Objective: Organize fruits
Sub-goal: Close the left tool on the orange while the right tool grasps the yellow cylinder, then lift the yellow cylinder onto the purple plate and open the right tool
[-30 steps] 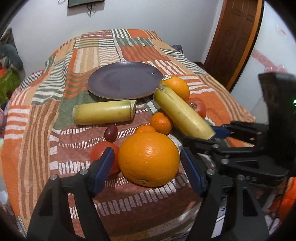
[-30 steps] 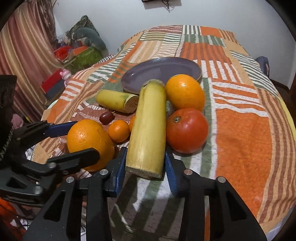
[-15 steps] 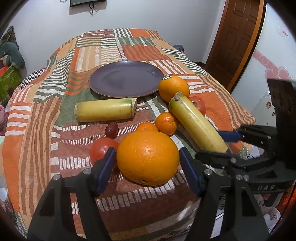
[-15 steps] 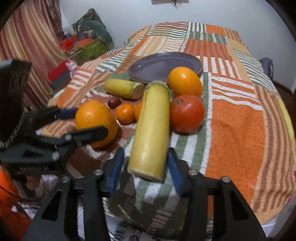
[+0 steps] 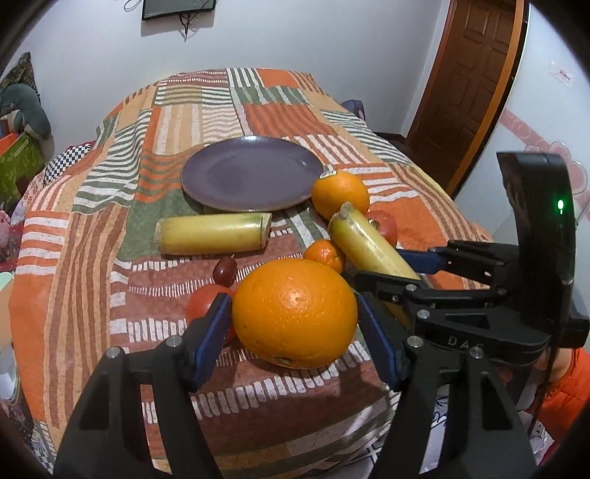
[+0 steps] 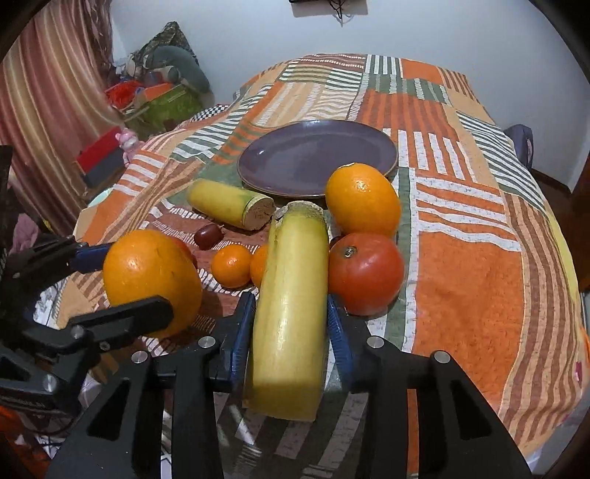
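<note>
A brown wooden door stands at the right of a white wall. A dark screen hangs high on that wall, cords dangling below. At the left, a striped curtain hangs beside a cluttered pile of bags and toys.

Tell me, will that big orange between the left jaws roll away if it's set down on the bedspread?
Probably a little. The big orange is round and smooth, so it could roll, though the soft patterned bedspread may slow it. It looks firm and heavy for its size. The purple plate would likely hold it better.
</note>
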`<state>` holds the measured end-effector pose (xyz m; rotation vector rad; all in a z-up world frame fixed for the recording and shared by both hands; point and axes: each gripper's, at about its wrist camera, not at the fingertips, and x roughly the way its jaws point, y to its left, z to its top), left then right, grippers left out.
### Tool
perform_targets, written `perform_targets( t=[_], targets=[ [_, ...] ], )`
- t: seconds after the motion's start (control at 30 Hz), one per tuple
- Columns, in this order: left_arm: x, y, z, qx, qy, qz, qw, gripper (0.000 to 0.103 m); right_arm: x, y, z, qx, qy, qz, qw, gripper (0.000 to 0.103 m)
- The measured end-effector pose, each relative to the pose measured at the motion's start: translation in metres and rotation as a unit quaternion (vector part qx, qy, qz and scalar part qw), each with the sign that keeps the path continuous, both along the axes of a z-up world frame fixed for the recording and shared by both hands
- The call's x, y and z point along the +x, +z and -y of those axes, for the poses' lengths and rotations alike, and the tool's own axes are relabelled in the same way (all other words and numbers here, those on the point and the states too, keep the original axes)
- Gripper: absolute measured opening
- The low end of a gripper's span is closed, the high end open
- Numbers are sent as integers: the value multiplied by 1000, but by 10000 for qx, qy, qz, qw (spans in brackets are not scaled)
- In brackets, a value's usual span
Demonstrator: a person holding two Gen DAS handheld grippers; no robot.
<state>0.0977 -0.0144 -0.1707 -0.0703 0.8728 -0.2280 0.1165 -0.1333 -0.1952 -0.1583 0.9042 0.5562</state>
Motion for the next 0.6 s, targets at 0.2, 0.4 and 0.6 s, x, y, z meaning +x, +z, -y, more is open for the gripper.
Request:
perform_targets(
  t=[0.2,0.4,0.6],
  targets=[
    [5,17,-7,-46,60,182,9998,69,-6,16,7,40,-9,267,9996,34],
    [18,37,-15,51,170,448,9988,69,-2,46,8,237,-35,681,9974,33],
    [32,48,-24,57,318,584,9978,69,8,59,0,199,101,859,9960,33]
  ],
)
